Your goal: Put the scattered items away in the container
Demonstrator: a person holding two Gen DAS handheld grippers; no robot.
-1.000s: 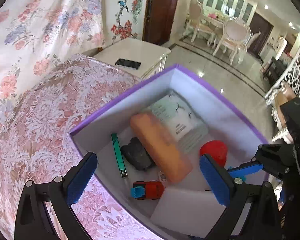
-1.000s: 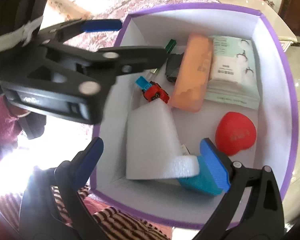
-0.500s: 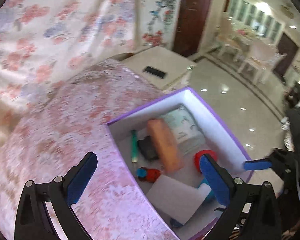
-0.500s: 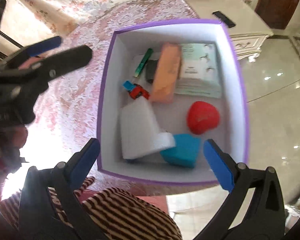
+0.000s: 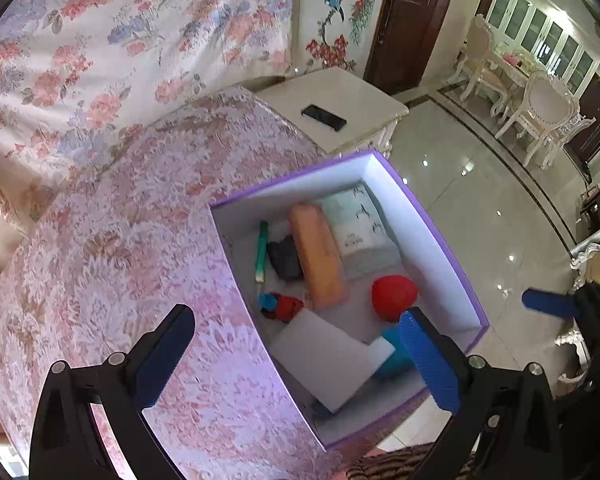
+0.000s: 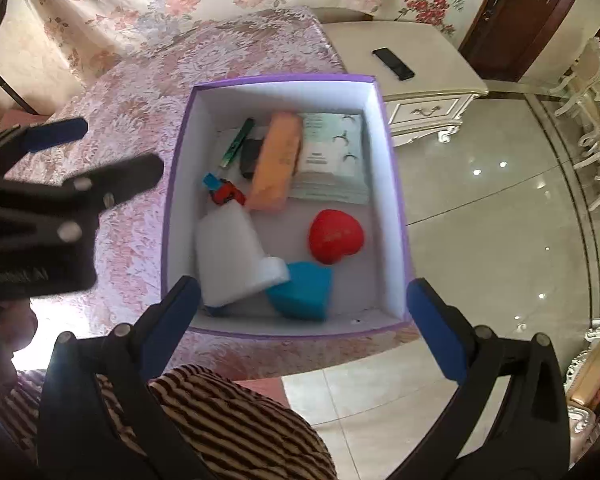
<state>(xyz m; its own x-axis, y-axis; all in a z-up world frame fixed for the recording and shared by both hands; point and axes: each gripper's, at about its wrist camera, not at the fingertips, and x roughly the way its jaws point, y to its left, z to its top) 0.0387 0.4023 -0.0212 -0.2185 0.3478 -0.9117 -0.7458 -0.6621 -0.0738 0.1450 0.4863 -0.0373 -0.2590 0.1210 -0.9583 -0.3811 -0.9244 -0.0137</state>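
Both claws, the left claw (image 5: 296,356) and the right claw (image 6: 304,316), are released and carry nothing. The items lie inside the purple box (image 6: 380,120), which sits near the surface (image 5: 120,240) edge; a bump could tip it.

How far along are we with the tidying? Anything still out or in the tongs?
Looks nearly done. The purple box holds the orange case, red heart, white foam block, teal sponge and toy car. Both the left tongs and right tongs are open and empty. No loose items show on the tablecloth.
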